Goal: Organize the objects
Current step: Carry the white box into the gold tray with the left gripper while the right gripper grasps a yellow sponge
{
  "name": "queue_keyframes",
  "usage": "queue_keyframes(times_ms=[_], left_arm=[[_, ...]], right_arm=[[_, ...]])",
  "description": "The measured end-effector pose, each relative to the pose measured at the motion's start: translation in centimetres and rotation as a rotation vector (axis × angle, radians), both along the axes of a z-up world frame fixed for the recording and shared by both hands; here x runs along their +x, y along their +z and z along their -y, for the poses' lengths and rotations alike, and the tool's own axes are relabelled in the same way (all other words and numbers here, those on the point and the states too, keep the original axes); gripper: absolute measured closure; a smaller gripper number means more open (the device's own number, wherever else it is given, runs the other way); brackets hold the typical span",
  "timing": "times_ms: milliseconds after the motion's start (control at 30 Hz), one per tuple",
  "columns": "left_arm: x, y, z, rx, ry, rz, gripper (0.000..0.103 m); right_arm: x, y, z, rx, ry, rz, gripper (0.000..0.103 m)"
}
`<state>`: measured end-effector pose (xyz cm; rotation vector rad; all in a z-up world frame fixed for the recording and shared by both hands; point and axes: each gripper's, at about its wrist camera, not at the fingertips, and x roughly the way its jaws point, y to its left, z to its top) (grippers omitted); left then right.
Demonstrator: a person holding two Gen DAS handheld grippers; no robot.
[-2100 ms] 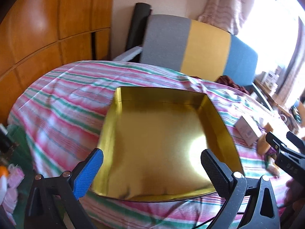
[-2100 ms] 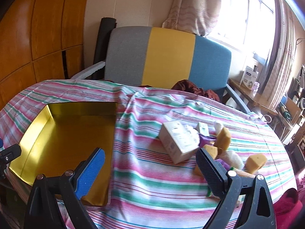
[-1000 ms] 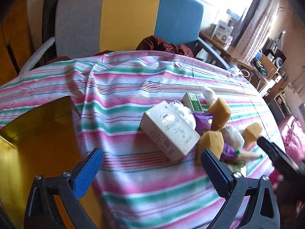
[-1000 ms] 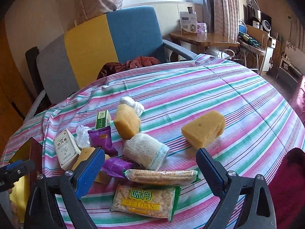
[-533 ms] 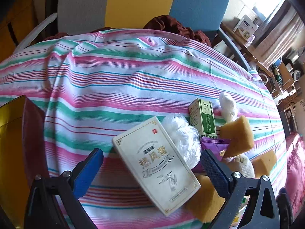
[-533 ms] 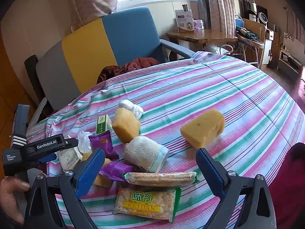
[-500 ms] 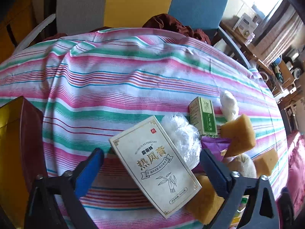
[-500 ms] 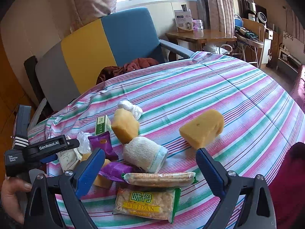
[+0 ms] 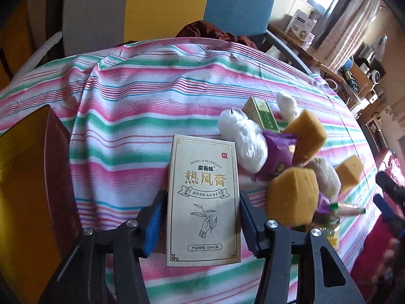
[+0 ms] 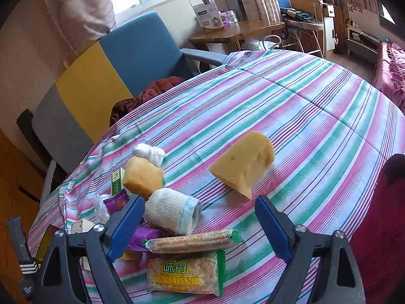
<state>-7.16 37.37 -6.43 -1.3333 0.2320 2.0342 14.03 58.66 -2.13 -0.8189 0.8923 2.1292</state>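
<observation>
- The left hand-held gripper is closed on a flat cardboard box: one pad presses each long side. The box is cream with gold print and a thin gold border, and its printed face points at the camera.
- The box sits between the fingers, over the striped cloth of the desk. Whether its far end touches the cloth cannot be told.
- Right of the left gripper lies a close pile: a white fluffy bundle touching the box's far right corner, a purple foil packet, a small green carton and two porous yellow sponges, blocky in shape.
- Left of the left gripper stands a gold-lined tray with a dark red outer wall, apart from the box.
- The right hand-held gripper is open and holds nothing; its blue-padded fingers stand wide apart.
- Between and just ahead of its fingers lie a rolled knit sock, white with a pale blue cuff, and a glossy cracker sleeve resting on a clear snack bag.
- Further ahead, toward the right finger, a wedge-shaped sponge lies apart from the pile.
- Beyond the desk stands a chair upholstered in grey, yellow and blue panels.
</observation>
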Motion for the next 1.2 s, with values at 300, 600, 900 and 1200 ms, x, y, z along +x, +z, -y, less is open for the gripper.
queue_keyframes(times_ms=[300,600,900,1200], left_arm=[[2.9,2.0,2.2,0.035,-0.047,-0.067,0.048],[4.7,5.0,6.7,0.109,-0.051,-0.128,0.048],[5.4,6.4,11.3,0.16,-0.014,-0.161,0.048],[2.5,6.6,19.3,0.175,0.156,-0.161,0.048]], right_arm=[[-2.7,0.6,2.6,0.0,0.222,-0.059,0.016],[-6.4,0.7,8.5,0.113,0.505,0.026,0.019],[-10.5,-1.2,11.3,0.159,0.61,0.185,0.029],[-12.0,-3.0,11.8,0.271,0.619,0.249,0.07]])
